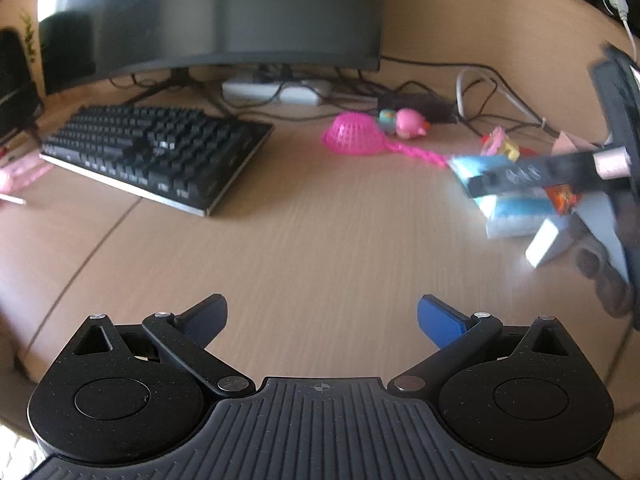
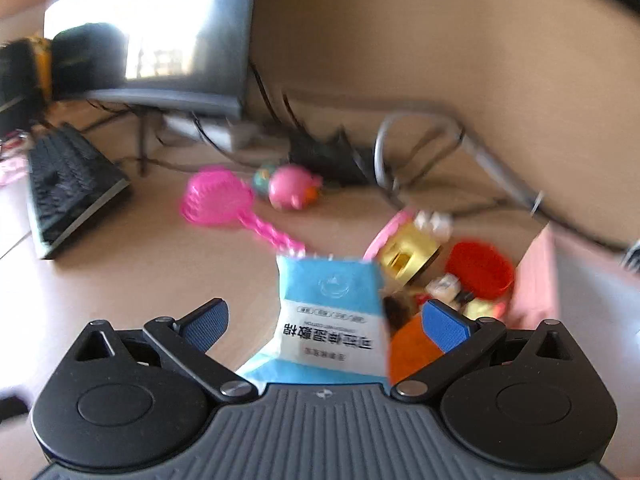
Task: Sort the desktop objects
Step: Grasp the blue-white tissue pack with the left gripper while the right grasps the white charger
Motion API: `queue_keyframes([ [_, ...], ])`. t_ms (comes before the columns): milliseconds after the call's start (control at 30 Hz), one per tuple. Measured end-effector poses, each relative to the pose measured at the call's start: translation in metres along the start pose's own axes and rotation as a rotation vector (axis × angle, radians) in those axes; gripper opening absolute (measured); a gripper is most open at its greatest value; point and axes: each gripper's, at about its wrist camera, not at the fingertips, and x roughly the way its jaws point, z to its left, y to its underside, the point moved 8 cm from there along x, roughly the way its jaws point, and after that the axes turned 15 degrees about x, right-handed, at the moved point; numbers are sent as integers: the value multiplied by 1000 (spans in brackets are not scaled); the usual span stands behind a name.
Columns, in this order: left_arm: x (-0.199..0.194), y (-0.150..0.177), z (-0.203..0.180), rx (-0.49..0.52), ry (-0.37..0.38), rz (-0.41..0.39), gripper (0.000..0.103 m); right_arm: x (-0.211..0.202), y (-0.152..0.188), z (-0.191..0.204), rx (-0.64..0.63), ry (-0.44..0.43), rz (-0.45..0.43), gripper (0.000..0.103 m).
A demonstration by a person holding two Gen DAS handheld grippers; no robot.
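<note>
My left gripper (image 1: 322, 320) is open and empty above bare desk. My right gripper (image 2: 326, 320) is open, with a blue and white wet-wipe packet (image 2: 332, 316) lying between its fingers, not clamped; the packet also shows in the left wrist view (image 1: 508, 208). A pink toy strainer (image 2: 220, 198) (image 1: 352, 134) and a pink pig toy (image 2: 292, 188) (image 1: 410, 122) lie further back. Small toys, among them a gold one (image 2: 408, 254) and a red cup (image 2: 480, 270), sit in a pink box (image 2: 536, 280) to the right. The right gripper's body (image 1: 616, 168) shows blurred at the left view's right edge.
A black keyboard (image 1: 160, 152) (image 2: 68, 184) lies at the left before a dark monitor (image 1: 208, 16). A white power strip (image 1: 276, 90) and tangled cables (image 1: 480, 96) run along the back wall. An orange object (image 2: 412, 344) lies by the right finger.
</note>
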Motion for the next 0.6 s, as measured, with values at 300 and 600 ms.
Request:
queue_keyframes([
  [300,3,10,-7,16,32,19,103,-66,28,18,-95,-152,-90,99],
  [600,13,-21,-45,118,103,-48,103,-107,84,-56,6,-104,98,83],
])
